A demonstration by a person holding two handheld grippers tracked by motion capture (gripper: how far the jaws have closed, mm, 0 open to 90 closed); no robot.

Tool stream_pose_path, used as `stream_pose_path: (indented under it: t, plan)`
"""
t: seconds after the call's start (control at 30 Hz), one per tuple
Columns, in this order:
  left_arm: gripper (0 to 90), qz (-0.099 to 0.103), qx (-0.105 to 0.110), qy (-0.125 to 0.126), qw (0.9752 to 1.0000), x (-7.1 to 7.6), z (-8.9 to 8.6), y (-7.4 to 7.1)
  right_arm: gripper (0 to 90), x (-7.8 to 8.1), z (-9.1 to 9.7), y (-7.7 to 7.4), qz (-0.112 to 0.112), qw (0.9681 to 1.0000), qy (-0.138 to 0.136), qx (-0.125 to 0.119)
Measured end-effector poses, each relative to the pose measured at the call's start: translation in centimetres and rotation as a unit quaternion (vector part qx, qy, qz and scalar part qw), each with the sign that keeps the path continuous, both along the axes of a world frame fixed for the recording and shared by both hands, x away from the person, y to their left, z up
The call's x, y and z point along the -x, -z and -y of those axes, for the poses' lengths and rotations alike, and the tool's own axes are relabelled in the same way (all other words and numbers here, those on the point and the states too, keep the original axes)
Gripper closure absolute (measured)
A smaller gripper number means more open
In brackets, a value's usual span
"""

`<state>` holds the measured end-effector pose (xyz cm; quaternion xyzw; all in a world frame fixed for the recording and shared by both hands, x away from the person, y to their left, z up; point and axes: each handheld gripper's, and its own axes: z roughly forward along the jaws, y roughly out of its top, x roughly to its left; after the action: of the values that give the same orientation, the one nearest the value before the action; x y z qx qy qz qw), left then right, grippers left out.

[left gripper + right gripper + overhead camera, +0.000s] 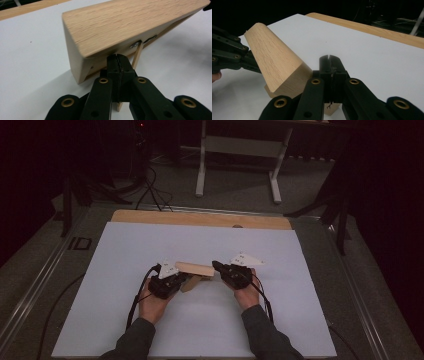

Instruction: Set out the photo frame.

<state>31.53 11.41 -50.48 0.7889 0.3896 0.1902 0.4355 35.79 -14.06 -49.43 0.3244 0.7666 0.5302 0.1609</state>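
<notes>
A light wooden block with a slanted top is held just above the white sheet between both grippers. In the left gripper view the block shows its hollow underside, and a thin wooden slat runs down from it between the jaws. My left gripper is shut on that slat, at the block's left end. My right gripper is shut on a thin wooden edge under the block, at the block's right end. The left gripper's black arms show beyond the block.
A white sheet covers the table, with a wooden board edge along its far side. Beyond the table stand a white frame, dark stands and floor cables. Each gripper trails a cable.
</notes>
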Motion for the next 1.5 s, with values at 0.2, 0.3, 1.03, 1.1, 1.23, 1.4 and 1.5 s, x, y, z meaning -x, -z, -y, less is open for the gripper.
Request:
stream_pose_path:
  t: [0.2, 0.3, 1.03, 1.1, 1.23, 1.4, 1.5]
  plan:
    - [89.7, -0.002, 0.011, 0.003, 0.9999, 0.1, 0.1, -0.3, 89.7, 0.1, 0.0, 0.0, -0.001, 1.0, -0.002, 0.001]
    - [89.6, -0.001, 0.011, 0.005, 0.9999, 0.2, 0.2, -0.4, 89.7, 0.1, -0.1, 0.0, 0.0, 1.0, -0.005, 0.003]
    - [89.6, 0.002, 0.014, 0.008, 0.9999, 0.4, 0.6, -0.7, 89.8, 0.7, -0.6, -0.2, 0.01, 0.9991, -0.033, 0.024]
    - [89.6, 0.002, 0.014, 0.008, 0.9999, 0.4, 0.6, -0.7, 89.9, 0.7, -0.6, -0.2, 0.01, 0.9991, -0.033, 0.025]
    - [89.6, 0.002, 0.014, 0.008, 0.9999, 0.5, 0.6, -0.7, 89.8, 0.8, -0.7, -0.2, 0.01, 0.9989, -0.038, 0.027]
    - [89.6, 0.003, 0.016, 0.008, 0.9998, 0.5, 0.6, -0.8, 89.8, 1.0, -0.8, -0.2, 0.012, 0.9984, -0.044, 0.033]
    - [89.6, 0.003, 0.016, 0.009, 0.9998, 0.5, 0.6, -0.8, 89.9, 1.1, -0.9, -0.2, 0.011, 0.9983, -0.046, 0.033]
